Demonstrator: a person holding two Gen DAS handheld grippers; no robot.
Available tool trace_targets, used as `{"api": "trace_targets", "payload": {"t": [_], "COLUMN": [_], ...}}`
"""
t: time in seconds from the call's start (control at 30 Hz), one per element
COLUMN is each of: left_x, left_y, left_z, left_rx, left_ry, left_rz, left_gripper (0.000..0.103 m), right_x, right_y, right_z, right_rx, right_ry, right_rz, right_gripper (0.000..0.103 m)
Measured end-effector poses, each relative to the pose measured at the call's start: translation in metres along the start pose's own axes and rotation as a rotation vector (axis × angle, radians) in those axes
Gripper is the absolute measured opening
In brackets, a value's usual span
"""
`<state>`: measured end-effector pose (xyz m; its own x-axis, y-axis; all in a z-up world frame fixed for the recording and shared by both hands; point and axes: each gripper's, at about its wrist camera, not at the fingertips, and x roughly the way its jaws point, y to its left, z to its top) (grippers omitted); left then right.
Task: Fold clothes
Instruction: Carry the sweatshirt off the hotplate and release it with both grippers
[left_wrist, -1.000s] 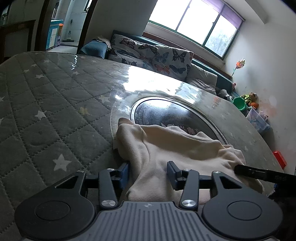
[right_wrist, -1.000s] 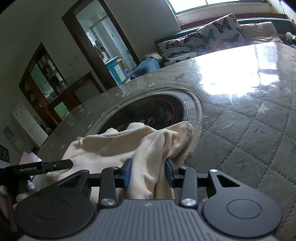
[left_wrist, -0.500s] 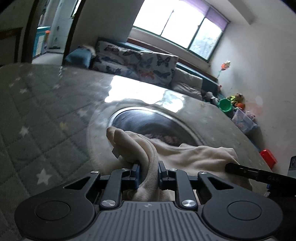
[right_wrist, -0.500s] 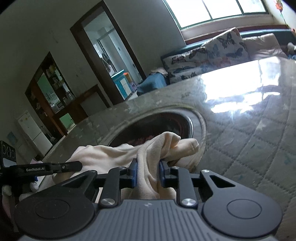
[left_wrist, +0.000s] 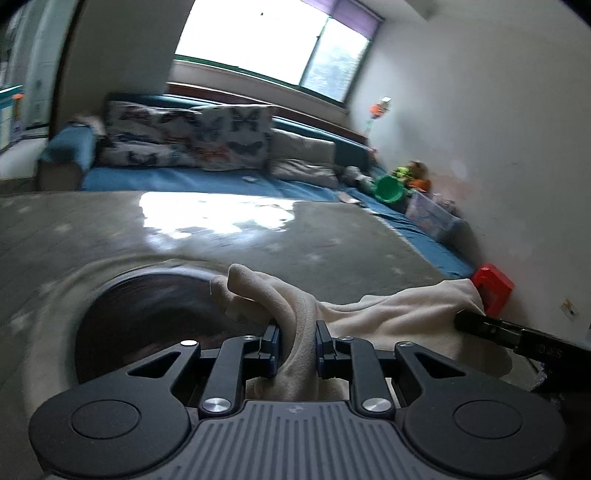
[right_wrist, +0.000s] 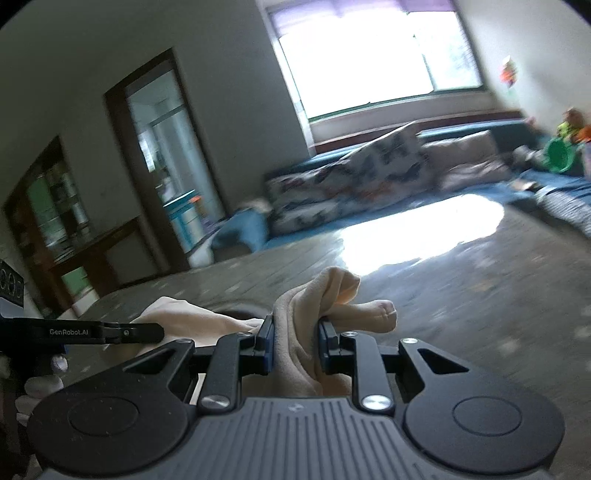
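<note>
Two grippers, left gripper (left_wrist: 297, 349) and right gripper (right_wrist: 296, 345), each pinch a bunched corner of the cream garment (left_wrist: 388, 317) at twelve o'clock, lifted above the quilted table (left_wrist: 110, 229); next probably carry both corners forward together, folding evenly.

- We are in a home's living room: a long blue sofa (left_wrist: 207, 177) runs under a wide window (left_wrist: 273, 40), piled with butterfly-print cushions (left_wrist: 236, 136).
- We see toys and a green bucket (left_wrist: 388, 188) heaped in the corner by a clear storage box (left_wrist: 432, 218).
- We work at a round worktop (left_wrist: 92, 229) under a quilted, star-patterned cover.
- We notice a doorway (right_wrist: 162, 147) and a dark wooden cabinet (right_wrist: 55, 221).
</note>
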<state>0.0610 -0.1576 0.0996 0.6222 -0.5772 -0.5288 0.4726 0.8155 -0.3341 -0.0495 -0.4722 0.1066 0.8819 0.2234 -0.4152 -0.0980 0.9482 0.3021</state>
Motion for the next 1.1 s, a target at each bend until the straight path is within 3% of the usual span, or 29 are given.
{"api": "trace_targets", "payload": {"t": [0.2, 0.27, 0.3, 0.37, 0.43, 0.63, 0.83, 0.97, 1.1], "left_x": [0.053, 0.072, 0.078, 0.086, 0.085, 0.061, 0.024, -0.008, -0.040], "left_y": [-0.040, -0.051, -0.054, -0.057, -0.053, -0.029, -0.001, 0.022, 0.049], "left_z": [0.011, 0.007, 0.002, -0.007, -0.015, -0.022, -0.019, -0.019, -0.026], "left_rx": [0.046, 0.064, 0.074, 0.103, 0.118, 0.146, 0.144, 0.151, 0.143], "left_ry": [0.038, 0.087, 0.108, 0.140, 0.161, 0.157, 0.142, 0.115, 0.103], "left_rz": [-0.074, -0.079, -0.064, -0.042, -0.033, 0.031, 0.123, 0.206, 0.301], "left_gripper": [0.021, 0.026, 0.027, 0.029, 0.046, 0.050, 0.059, 0.070, 0.080], "right_x": [-0.024, -0.025, -0.024, -0.019, -0.017, -0.021, 0.012, 0.029, 0.035], "right_y": [-0.038, -0.050, -0.056, -0.065, -0.072, -0.080, -0.085, -0.092, -0.064], "right_z": [0.006, -0.004, -0.010, -0.024, -0.037, -0.038, -0.039, -0.045, -0.040], "right_rx": [0.023, 0.035, 0.038, 0.028, 0.016, 0.015, 0.003, 0.039, -0.068], "right_ry": [-0.057, -0.030, -0.008, 0.050, 0.084, 0.043, 0.078, 0.119, 0.091], "right_rz": [-0.168, -0.229, -0.258, -0.323, -0.371, -0.441, -0.375, -0.410, -0.415], "right_gripper": [0.021, 0.023, 0.030, 0.035, 0.041, 0.044, 0.040, 0.040, 0.040]}}
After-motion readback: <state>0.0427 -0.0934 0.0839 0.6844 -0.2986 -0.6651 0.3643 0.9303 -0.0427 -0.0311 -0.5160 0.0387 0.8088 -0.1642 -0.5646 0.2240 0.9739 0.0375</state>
